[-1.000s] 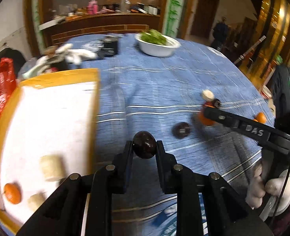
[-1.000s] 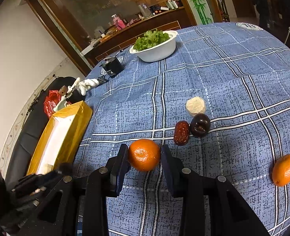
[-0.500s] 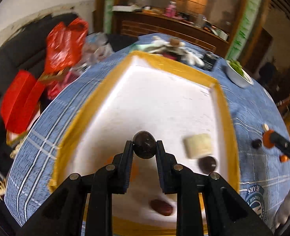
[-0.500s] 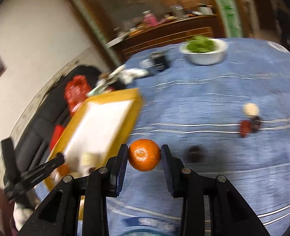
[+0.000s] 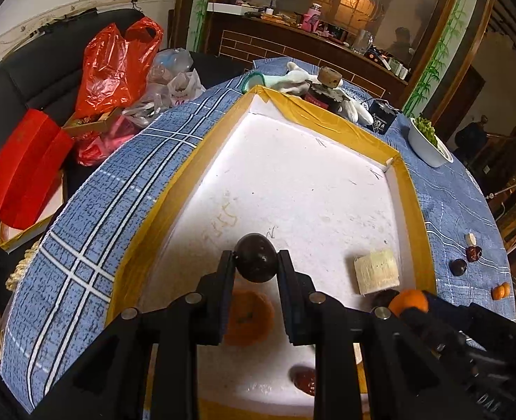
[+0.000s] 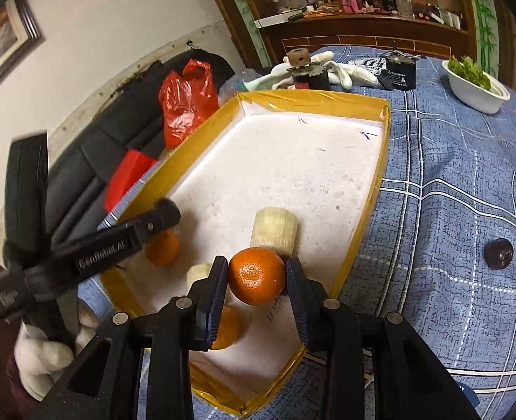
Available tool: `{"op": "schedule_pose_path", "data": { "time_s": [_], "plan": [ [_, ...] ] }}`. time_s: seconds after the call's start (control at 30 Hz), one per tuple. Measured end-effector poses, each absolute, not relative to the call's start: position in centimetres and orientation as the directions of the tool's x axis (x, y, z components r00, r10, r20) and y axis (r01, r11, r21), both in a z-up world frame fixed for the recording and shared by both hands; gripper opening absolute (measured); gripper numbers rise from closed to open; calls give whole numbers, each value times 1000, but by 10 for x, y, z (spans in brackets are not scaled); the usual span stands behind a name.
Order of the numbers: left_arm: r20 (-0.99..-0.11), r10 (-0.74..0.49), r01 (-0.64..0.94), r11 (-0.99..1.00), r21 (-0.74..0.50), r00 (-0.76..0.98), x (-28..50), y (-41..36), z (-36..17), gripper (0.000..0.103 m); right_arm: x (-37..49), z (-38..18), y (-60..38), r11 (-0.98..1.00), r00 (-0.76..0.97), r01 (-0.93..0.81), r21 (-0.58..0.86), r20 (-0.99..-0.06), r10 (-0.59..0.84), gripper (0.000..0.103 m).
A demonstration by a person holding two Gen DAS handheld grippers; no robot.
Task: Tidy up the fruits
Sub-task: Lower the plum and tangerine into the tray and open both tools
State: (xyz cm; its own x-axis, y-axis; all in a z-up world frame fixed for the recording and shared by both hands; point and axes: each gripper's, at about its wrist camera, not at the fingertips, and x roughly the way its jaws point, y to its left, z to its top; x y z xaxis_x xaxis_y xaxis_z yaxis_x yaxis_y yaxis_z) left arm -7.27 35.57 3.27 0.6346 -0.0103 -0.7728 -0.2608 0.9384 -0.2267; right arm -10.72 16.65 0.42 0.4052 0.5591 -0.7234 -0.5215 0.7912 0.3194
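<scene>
Left wrist view: left gripper fingers clamp a dark plum above the tray; right gripper fingers clamp an orange.

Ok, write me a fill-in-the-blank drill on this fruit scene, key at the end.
1. The left gripper is shut on a dark ____.
2. The right gripper holds an ____ fruit.
3. Both grippers hang over the white tray with the ____ rim.
4. The white bowl on the table holds ____ leaves.

Missing words: fruit; orange; yellow; green
</scene>
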Motion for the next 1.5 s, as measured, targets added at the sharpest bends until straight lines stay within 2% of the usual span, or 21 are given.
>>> {"op": "schedule_pose_path", "data": {
  "time_s": [0.3,0.37,0.43,0.47,0.53,0.57,0.63,0.7,0.9,1.03,1.17,1.5],
  "plan": [
    [-766,-27,-245,940,-239,642,-70,352,36,25,-112,6,175,795,415,-533,291,-728,545,40],
    [-767,-28,-240,942,-235,641,-68,351,39,34,-113,7,175,802,429,-530,277,-728,535,40],
    [-767,-24,-236,945,-227,642,-65,351,45,49,-113,9,175,804,436,-529,270,-726,531,42],
    [-763,-23,-231,947,-224,646,-63,351,51,52,-114,12,174,804,443,-529,272,-719,536,46],
    [-753,-22,-224,949,-223,657,-60,351,62,70,-118,20,170,799,459,-536,271,-701,546,55],
    [-748,-20,-225,948,-224,663,-60,351,67,74,-121,25,169,799,470,-539,265,-693,546,58],
    [-741,-14,-233,945,-229,671,-63,350,75,84,-126,31,166,801,488,-544,251,-682,545,59],
    [-741,-2,-247,942,-226,671,-70,346,80,89,-133,37,161,802,503,-546,243,-670,545,59],
    [-732,-47,-220,939,-264,680,-95,324,84,90,-146,40,130,825,532,-495,271,-656,535,62],
    [-719,5,-202,961,-188,695,-112,293,92,90,-151,35,97,857,565,-418,302,-652,505,65],
    [-697,91,-167,985,-42,711,-127,247,99,90,-153,28,65,875,585,-335,350,-651,484,65],
    [-671,102,-80,995,65,734,-145,190,106,90,-165,30,14,887,639,-247,390,-623,451,67]
  ]
}}
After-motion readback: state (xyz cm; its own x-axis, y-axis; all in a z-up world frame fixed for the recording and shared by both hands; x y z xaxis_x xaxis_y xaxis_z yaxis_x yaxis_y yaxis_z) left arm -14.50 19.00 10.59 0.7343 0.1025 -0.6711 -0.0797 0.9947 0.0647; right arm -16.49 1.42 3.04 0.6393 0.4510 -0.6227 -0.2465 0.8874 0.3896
